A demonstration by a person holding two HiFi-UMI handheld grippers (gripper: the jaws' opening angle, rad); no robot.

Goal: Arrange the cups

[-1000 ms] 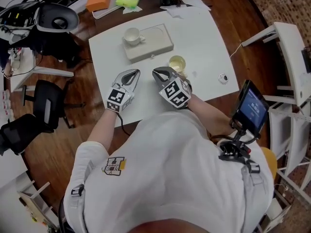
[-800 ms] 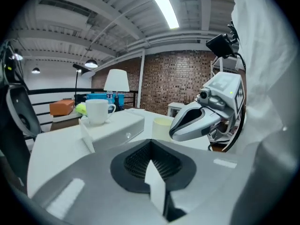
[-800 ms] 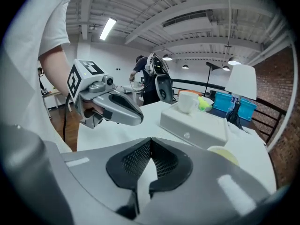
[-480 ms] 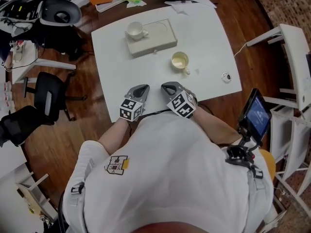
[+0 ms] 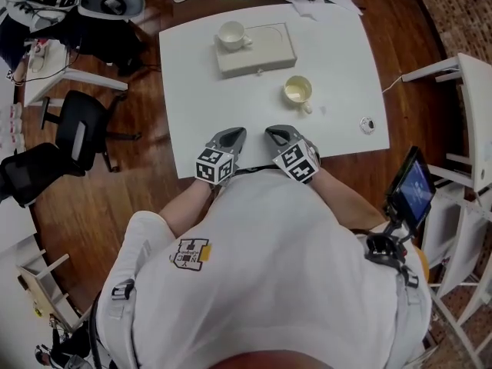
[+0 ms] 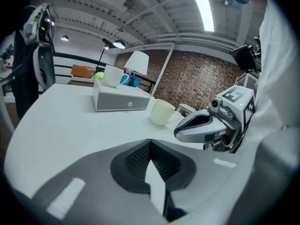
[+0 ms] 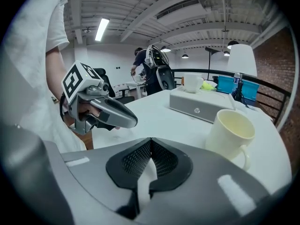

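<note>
Head view: since a sec ago both grippers have pulled back from mid-table to the near edge of the white rectangular table [image 5: 184, 83], right by the person's body. Left gripper [image 5: 234, 134] & right gripper [image 5: 274, 133] lie side by side, not touching, tips toward the cups. Pale-yellow ceramic mug [image 5: 297, 91] stands upright on the table, free, ahead of the right gripper & apart from it. Small white cup [image 5: 231, 34] sits on the left end of the flat off-white box [image 5: 261, 51], at the far side.

Left gripper view: claw pressed together, nothing in it. Mug & box lie ahead, w/ the right gripper alongside.

Right gripper view: claw together too, empty. Mug is ahead-right, handle toward the camera.

Meaning, prob.: a retreat to a rest pose w/ the mug not on the box, so the arranging looks unfinished or paused.
</note>
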